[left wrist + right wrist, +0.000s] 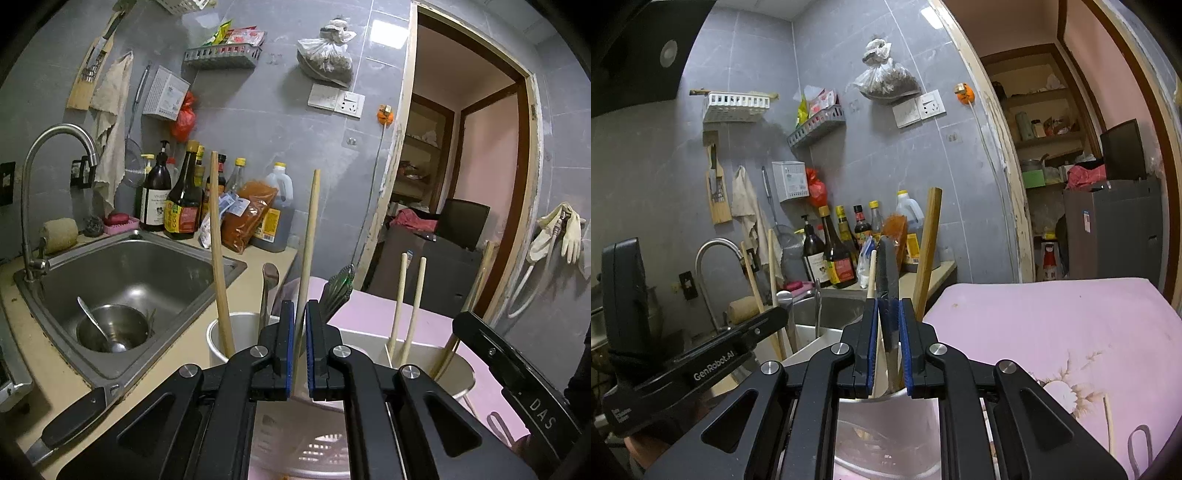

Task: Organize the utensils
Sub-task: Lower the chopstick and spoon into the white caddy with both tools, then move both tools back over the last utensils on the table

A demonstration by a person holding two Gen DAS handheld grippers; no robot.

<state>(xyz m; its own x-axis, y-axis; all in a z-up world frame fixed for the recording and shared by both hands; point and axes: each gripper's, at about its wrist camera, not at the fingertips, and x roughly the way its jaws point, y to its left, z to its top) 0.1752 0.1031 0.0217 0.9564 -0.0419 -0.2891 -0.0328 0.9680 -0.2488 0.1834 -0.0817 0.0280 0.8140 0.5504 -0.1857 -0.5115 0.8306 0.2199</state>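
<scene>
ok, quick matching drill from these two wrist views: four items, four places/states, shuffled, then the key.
Items
1. thin wooden chopstick
2. dark flat utensil
3. metal spoon
4. pink soap dish

Places/states
A. lying in the steel bowl in the sink
B. clamped in the left gripper
C. on the counter behind the sink, by the bottles
D. clamped in the right gripper

Pairs: 1-B, 2-D, 3-A, 4-C
</scene>
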